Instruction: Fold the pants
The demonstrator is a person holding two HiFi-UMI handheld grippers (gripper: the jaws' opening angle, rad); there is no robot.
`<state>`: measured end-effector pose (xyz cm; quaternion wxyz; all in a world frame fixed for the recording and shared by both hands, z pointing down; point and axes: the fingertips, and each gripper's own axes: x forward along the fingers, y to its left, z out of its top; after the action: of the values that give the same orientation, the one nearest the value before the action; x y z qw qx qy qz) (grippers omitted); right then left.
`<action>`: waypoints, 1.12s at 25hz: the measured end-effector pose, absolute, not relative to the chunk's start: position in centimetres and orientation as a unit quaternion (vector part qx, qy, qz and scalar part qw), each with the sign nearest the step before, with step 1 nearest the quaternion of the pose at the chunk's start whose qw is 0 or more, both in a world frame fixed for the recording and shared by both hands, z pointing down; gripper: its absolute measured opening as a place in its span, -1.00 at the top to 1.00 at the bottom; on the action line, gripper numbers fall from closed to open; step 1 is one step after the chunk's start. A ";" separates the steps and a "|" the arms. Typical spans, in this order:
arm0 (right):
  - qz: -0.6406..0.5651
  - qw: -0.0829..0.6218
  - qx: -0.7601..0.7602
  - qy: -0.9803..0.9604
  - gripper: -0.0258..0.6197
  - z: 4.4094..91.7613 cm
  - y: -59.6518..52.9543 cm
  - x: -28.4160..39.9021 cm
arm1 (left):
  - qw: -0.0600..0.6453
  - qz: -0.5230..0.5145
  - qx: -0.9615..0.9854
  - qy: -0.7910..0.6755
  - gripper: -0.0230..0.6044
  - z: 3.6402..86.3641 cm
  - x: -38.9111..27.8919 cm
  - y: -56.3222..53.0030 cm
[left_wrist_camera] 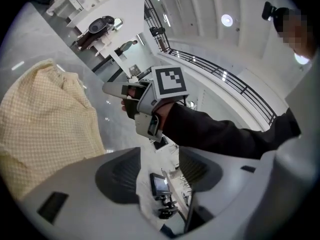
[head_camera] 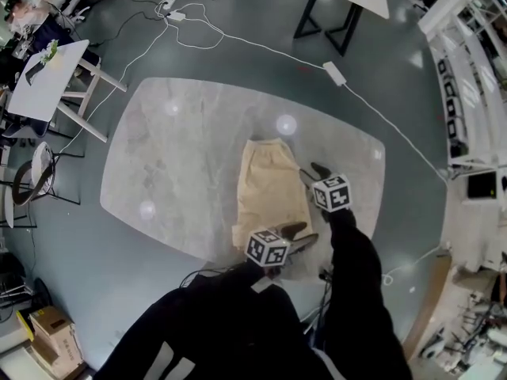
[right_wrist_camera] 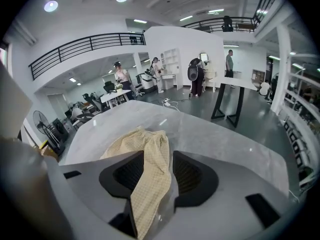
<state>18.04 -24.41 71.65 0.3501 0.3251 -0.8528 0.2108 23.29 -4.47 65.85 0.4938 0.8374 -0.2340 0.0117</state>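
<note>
Tabletop (head_camera: 170, 165) L of pants (head_camera: 272, 184) prob. free

Your counter (head_camera: 174, 157) is a pale grey, marble-patterned slab with rounded corners, standing on a grey floor (head_camera: 238, 22). Its polished top catches a few round glints of light. On it lie the pale yellow checked pants (head_camera: 272, 188), flat, in a long narrow strip on the near right part of the slab, with their near end close to the edge in front of you.

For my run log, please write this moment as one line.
task: fold pants | pants: lying on table | left tool: open, empty | right tool: open, pants cloth between jaws, not pinched
</note>
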 end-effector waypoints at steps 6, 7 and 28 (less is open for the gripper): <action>0.245 0.297 0.339 -0.859 0.41 68.8 -21.1 18.2 | 0.469 0.028 0.837 -0.280 0.22 65.2 19.3 -3.9; 0.249 0.290 0.344 -0.858 0.41 68.4 -20.5 18.2 | 0.464 0.033 0.837 -0.289 0.23 65.2 18.4 -3.9; 0.346 0.229 0.471 -0.778 0.40 69.0 -9.2 22.1 | 0.465 0.084 0.779 -0.413 0.23 67.4 6.6 -0.5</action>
<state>22.13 -9.17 69.02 0.2287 0.4714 -0.7784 0.3456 6.63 -0.52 67.45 0.4646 0.7791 -0.4125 0.0837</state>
